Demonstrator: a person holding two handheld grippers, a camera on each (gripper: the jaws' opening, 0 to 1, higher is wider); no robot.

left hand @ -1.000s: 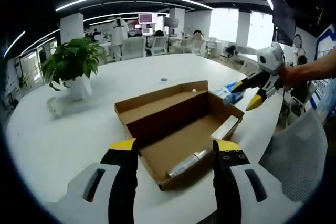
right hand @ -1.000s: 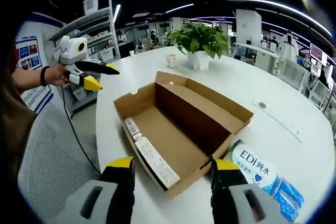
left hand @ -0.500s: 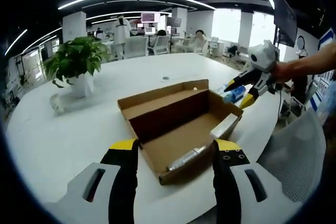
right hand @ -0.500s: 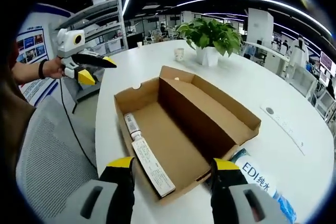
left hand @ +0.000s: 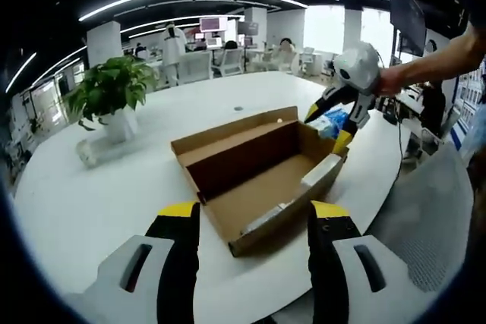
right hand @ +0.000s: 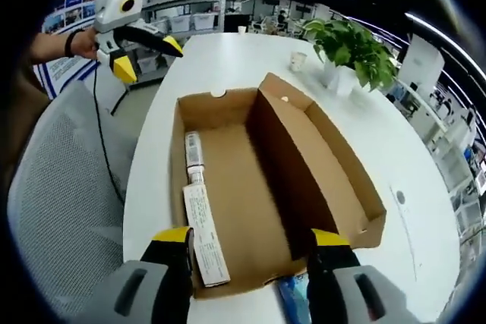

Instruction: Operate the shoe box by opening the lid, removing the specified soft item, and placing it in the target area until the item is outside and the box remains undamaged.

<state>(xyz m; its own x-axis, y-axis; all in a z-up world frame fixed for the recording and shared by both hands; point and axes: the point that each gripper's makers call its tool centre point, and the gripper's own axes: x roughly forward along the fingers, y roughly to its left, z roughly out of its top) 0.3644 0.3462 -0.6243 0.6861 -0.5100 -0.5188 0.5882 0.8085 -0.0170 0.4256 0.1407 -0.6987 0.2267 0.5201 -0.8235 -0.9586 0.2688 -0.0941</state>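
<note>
An open cardboard shoe box (right hand: pixel 250 187) lies on a round white table (left hand: pixel 91 202), its lid folded back flat alongside the tray, as a person works over it with a pair of hand-held grippers. The soft item, a blue-and-white packet (left hand: pixel 332 122), rests on the table just outside the box's far end, at about two o'clock in the left gripper view; in the right gripper view a blue sliver of it peeks out at six o'clock under the box's near wall. The right gripper (left hand: pixel 328 128) hovers above that end of the box with its yellow-tipped jaws parted and nothing between them. The left gripper (right hand: pixel 146 57), seen at eleven o'clock in the right gripper view, hangs off the table's edge, jaws likewise apart and empty. A long white carton (right hand: pixel 203 234) and a small tube (right hand: pixel 194 158) lie inside the box. A potted plant (left hand: pixel 110 96) stands at ten o'clock. By the look of it the lid is opened, the packet is out and set down, the box shows no damage, and little seems left but to draw the hands clear
</note>
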